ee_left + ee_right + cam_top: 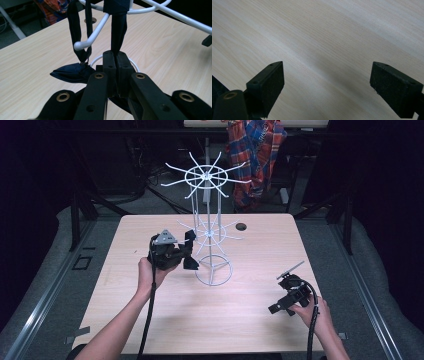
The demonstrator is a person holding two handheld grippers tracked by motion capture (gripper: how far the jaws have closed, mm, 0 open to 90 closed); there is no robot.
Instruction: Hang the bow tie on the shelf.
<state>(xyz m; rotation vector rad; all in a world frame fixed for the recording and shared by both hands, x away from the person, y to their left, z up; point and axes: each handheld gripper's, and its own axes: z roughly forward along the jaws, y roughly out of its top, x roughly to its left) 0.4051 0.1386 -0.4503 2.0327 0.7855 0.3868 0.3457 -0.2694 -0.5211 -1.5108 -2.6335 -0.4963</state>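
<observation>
The left gripper (115,56) is pinching a dark strap (118,32), probably a mask's, draped over the white rack (210,232); the right gripper (327,87) is resting spread wide, near right.

Navy strap (117,30) on a white wire rack (207,177), pale wood-grain table (250,320), black claws

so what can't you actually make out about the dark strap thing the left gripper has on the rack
- Dark fabric item: type unclear; left gripper hides its lower part in the left gripper view.
- Strap top: cut off by that view's upper edge.
- High view: fabric too small, behind left gripper at the white rack.
</observation>
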